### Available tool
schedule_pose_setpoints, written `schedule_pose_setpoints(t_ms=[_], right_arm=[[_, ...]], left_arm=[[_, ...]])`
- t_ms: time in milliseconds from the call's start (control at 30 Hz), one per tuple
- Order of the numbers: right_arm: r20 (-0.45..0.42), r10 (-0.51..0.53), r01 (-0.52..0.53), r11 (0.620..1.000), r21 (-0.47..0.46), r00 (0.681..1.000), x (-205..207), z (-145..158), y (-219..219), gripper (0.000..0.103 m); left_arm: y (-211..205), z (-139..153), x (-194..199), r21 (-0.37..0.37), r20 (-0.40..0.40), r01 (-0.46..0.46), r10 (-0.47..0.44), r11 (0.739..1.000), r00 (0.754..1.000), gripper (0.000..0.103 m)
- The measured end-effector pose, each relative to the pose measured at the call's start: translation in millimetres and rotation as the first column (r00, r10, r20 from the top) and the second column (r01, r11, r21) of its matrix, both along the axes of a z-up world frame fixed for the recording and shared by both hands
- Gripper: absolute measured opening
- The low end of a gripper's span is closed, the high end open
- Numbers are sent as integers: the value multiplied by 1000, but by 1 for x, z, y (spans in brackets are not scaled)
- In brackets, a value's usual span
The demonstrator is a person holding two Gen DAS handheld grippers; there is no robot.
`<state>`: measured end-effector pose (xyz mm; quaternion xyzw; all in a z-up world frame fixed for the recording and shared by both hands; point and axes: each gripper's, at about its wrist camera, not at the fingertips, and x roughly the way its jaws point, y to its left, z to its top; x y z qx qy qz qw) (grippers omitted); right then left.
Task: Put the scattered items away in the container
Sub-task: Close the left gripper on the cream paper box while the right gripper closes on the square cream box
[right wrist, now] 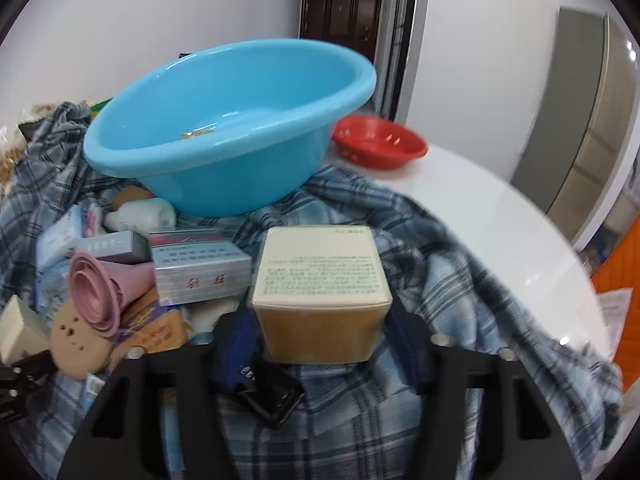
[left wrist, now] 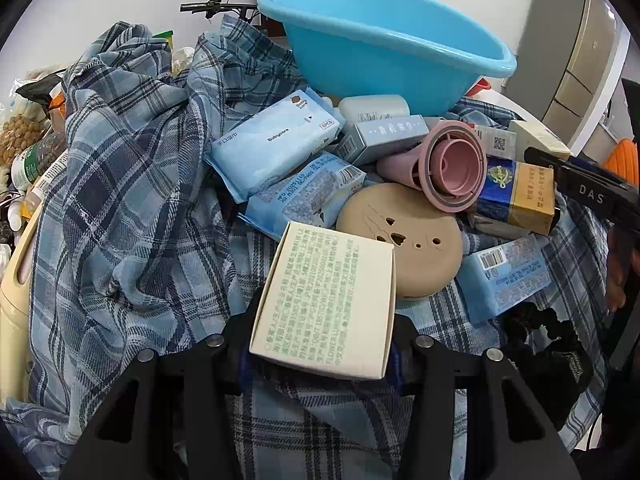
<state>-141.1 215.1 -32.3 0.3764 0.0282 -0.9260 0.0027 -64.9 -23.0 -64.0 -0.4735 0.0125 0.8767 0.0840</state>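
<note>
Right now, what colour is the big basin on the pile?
Light blue basin; the right wrist view shows it best.

One blue basin (right wrist: 224, 160), one red colander (right wrist: 378, 142), three blue wipe packs (left wrist: 276, 144), one pink funnel (left wrist: 448, 168), one tan disc (left wrist: 400, 236).

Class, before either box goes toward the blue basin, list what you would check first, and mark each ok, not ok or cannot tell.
1. Left tongs closed on the cream box: ok.
2. Right tongs closed on the yellow-sided box: ok.
3. Blue basin has room inside: ok.
4. Basin sits level: not ok, it tilts on the plaid cloth.
5. Basin steady enough for a drop: cannot tell.
</note>
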Motion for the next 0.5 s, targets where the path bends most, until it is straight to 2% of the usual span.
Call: schedule_pose_setpoints(t_ms=[100, 233, 500], right_arm=[[-22, -6, 6, 1000, -14, 1000, 7, 9, 4, 57], [-55, -7, 6, 1000, -12, 998, 19, 25, 8, 58], [-82, -2, -4, 997, -75, 997, 40, 43, 16, 58]], left_arm=[[0, 8, 4, -1, -27, 0, 0, 1000, 1000, 45], [3, 23, 10, 8, -73, 1, -1, 1000, 997, 45], [-3, 42, 13, 16, -120, 11, -9, 1000, 993, 44]])
